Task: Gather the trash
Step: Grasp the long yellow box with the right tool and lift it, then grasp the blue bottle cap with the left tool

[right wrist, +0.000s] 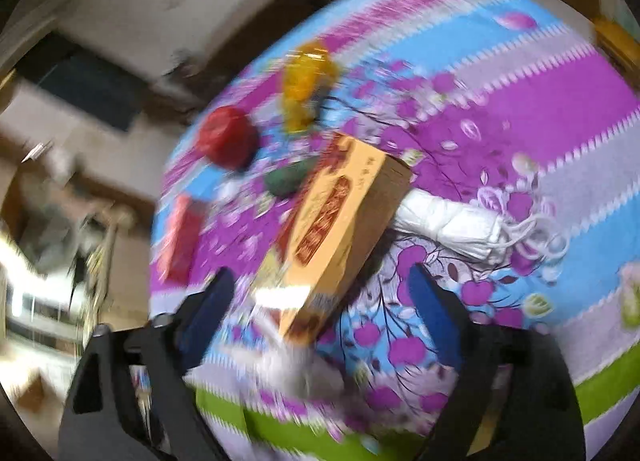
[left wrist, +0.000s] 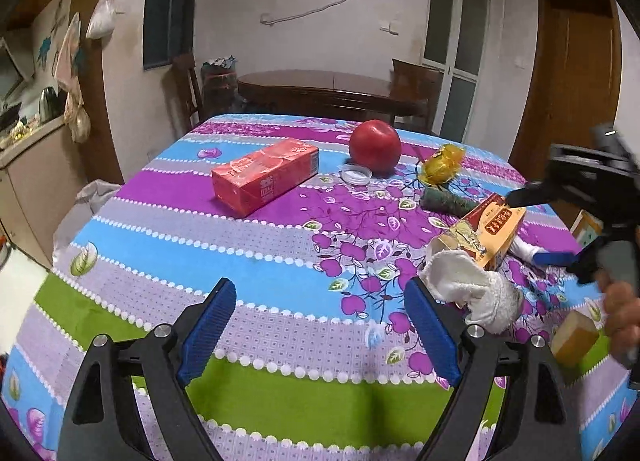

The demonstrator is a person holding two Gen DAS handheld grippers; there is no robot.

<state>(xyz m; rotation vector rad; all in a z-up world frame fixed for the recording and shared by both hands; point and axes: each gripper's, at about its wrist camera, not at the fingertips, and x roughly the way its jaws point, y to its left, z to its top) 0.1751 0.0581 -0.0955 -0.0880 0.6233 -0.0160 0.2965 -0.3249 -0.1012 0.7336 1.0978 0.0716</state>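
The left gripper hangs spread and empty over the near cloth, a white rag just beside its right finger. The right gripper is spread around the near end of the orange box, pads not pressing. Closing on that tilted corner could make the box slip toward the apple.

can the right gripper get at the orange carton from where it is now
Probably yes. The right gripper is open, with the orange carton lying just ahead between its fingers and nothing on top of it. A white cloth lies at the carton's near end and could get caught in the grasp.
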